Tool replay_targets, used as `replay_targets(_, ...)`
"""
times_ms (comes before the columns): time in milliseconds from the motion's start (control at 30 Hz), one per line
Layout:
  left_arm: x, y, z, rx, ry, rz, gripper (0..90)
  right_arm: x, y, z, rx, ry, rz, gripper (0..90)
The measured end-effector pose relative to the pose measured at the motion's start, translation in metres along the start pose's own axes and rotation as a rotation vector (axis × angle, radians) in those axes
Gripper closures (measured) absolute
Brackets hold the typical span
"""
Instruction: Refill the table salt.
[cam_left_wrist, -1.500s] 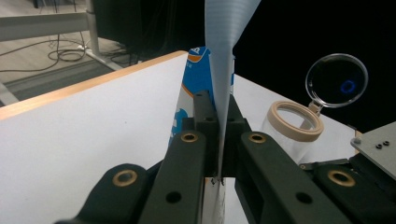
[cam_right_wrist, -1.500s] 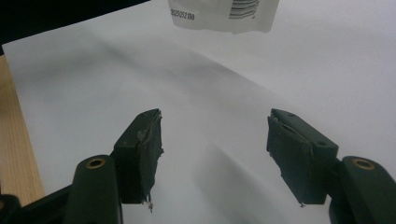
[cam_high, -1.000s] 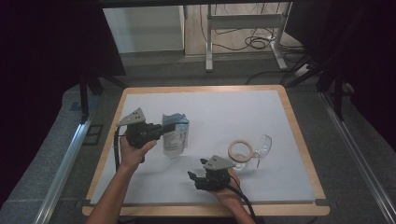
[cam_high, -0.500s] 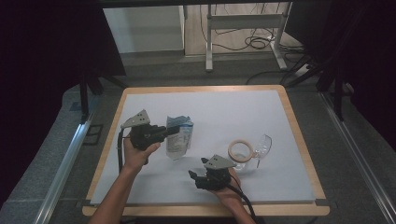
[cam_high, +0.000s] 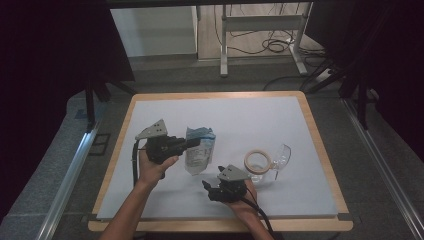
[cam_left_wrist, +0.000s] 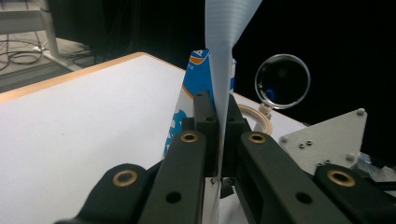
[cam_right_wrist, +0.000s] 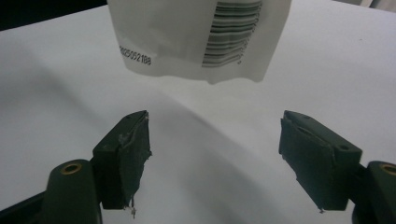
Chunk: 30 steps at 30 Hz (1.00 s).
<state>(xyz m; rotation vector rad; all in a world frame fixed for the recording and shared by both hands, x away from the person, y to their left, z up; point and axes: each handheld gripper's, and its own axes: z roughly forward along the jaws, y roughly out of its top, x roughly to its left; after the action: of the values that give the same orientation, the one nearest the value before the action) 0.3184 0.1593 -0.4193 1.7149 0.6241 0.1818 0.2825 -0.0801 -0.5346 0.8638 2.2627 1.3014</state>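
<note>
A blue-and-white pouch hangs upright just above the white mat, left of centre. My left gripper is shut on its thin side edge, and the pads pinch the film. In the right gripper view the pouch's lower end with a barcode floats above its own shadow. My right gripper rests low near the front edge, below and to the right of the pouch, pointing at it. Its jaws have just been opening and stand open with nothing between them.
A tan tape ring lies right of the pouch, also in the left gripper view as the ring. A clear glass piece with a round rim lies beside it. The mat sits on a wood-edged table.
The left gripper has carried the pouch a little to the right and nearer. The right hand has stayed where it was.
</note>
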Motion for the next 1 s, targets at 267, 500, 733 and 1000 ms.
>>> replay_targets(267, -0.007, 0.003, 0.004, -0.001, -0.021, 0.006, 90.0, 0.001, 0.001, 0.003, -0.006, -0.037, -0.016, 22.7)
replay_targets(500, -0.014, 0.005, 0.005, -0.007, -0.036, 0.011, 90.0, 0.003, 0.002, 0.004, -0.014, -0.053, -0.012, 22.9)
replay_targets(733, -0.018, 0.007, 0.004, -0.012, -0.049, 0.011, 90.0, 0.004, 0.003, 0.006, -0.030, -0.083, -0.016, 22.9)
replay_targets(1000, -0.019, 0.006, 0.006, -0.009, -0.051, 0.007, 90.0, 0.006, 0.003, 0.005, -0.064, -0.085, -0.023, 23.5)
